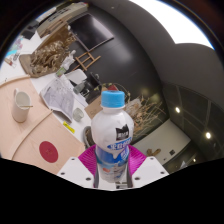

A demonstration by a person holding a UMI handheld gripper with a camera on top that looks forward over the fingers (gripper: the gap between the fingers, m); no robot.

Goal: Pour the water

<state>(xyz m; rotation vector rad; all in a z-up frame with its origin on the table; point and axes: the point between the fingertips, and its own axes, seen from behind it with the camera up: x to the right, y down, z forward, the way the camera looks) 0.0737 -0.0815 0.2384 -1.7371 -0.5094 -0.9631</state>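
Bottle (112,138) sits between the 2 fingers, pink pads (91,160) tight against its lower body on both sides – reads as clenched on the bottle. Bottle: clear plastic, white label w/ blue print, light-blue cap (113,99) on top. Cap looks closed from here; can't confirm.

Bottle looks lifted clear of the table (25,140); its base is hidden behind the fingers, so not certain. Pale cup (21,106) stands on the round table, well apart from the bottle, off to the side beyond the fingers. Red round patch (48,150) on table surface nearer the fingers. Crumpled paper/plastic (60,95) lies past the cup near the table edge.

Step in hand (judgement): carry bottle to the cup, then tip. To do well: keep squeeze even, since thin plastic may buckle or slip; bring the neck over the cup rim before tilting; tilt slowly. If cap is really on, no water will come – check 1st.

Pose: whole scene is canted in gripper view, so the gripper seems rolled sideways and pitched up. Bottle stays in line w/ the fingers. Ceiling lights (177,110) show beyond.
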